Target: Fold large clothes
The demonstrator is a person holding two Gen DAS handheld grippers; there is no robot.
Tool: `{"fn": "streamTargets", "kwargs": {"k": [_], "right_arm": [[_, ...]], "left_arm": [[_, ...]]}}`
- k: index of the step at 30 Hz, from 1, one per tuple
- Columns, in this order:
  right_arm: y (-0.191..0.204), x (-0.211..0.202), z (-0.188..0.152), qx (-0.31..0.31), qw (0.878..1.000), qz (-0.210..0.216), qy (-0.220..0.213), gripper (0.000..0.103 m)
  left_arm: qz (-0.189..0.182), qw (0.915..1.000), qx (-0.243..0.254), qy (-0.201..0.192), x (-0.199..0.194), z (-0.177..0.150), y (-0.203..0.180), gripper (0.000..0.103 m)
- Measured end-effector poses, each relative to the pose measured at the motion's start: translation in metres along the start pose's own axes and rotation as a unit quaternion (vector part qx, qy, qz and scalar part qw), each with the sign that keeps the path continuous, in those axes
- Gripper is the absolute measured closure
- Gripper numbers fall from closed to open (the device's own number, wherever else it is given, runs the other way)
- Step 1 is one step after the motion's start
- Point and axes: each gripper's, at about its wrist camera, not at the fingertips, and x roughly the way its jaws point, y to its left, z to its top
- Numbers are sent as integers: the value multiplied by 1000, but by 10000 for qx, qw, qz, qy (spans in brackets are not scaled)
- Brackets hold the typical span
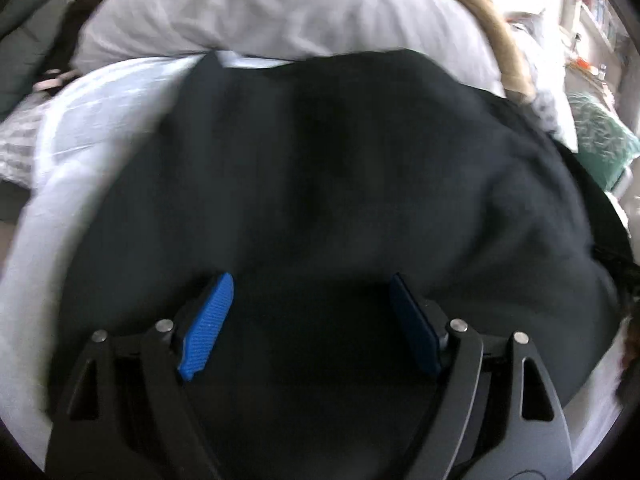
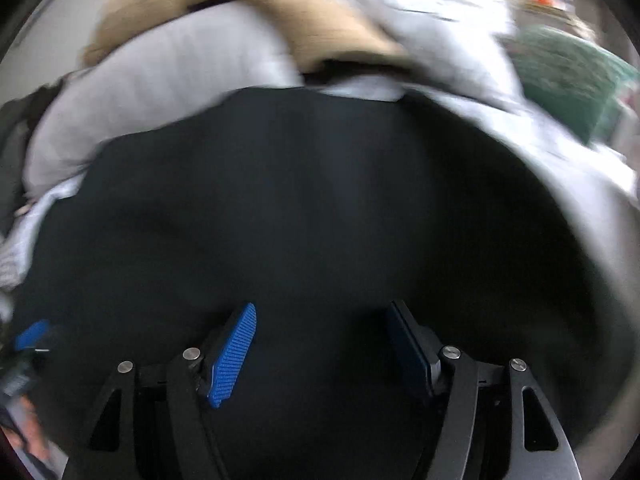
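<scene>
A large black garment (image 1: 340,184) lies spread over a white bed sheet (image 1: 80,128); it also fills the right wrist view (image 2: 300,200). My left gripper (image 1: 312,284) hovers over the garment's near part, jaws wide apart with nothing between the blue pads. My right gripper (image 2: 322,312) is likewise open and empty above the garment. The left gripper's blue pad (image 2: 32,334) shows at the far left edge of the right wrist view. Both views are motion-blurred.
A grey-white pillow (image 1: 260,12) lies behind the garment, with a tan cloth (image 1: 492,28) on its right. A green patterned cushion (image 1: 600,136) sits at the right. Dark clothes (image 1: 36,12) are piled at the far left.
</scene>
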Motion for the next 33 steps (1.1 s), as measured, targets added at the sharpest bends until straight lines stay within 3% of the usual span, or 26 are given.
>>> {"fn": "streamTargets", "kwargs": {"k": [1,3,5,8,9,10,12,15,17,21,24,29,33], "right_arm": [[-13,-5,-1,29,10000,68,36,73],[-33,-17,2,172,9997,-39,149,92],[-46,-32,4,495,9986,-106,153,92],[-49,-54,5,803,9964,-161,239,82],[-43,-64,5,751,9967,-239,202,64],[-38,-75,3,691,9971,-304,122,39],[-29,-95,-3,613,9977,-277,-56,22],[-26,-108,-19,716,9973,-124,91,22],[-26,-112,-29,827,9964,-47,164,21],[-40,-100,-49,1600,9848,394,551,20],[-56,-80,-60,2308,9671,646,856,20],[-67,-54,-64,2711,9540,855,949,20],[-70,-42,-61,2828,9514,959,757,20]], "left_arm": [[234,9997,113,9,-3,-1,9,22],[658,9977,134,67,-9,0,24,22],[890,9950,-355,293,-18,4,49,22],[618,9859,-1345,784,-40,2,78,22],[558,9841,-1454,859,-45,2,80,22],[410,9815,-1618,941,-57,2,80,22],[254,9784,-1784,1013,-73,-3,75,21],[-43,9678,-2218,1193,-96,-19,68,11],[-431,9582,-2548,1230,-101,-33,68,10],[-726,9459,-2873,1320,-89,-48,72,10],[-1051,9249,-3419,1290,-69,-60,79,10],[-1537,8820,-4290,1203,-28,-74,81,14],[-1564,8690,-4619,845,-19,-72,80,21]]}}
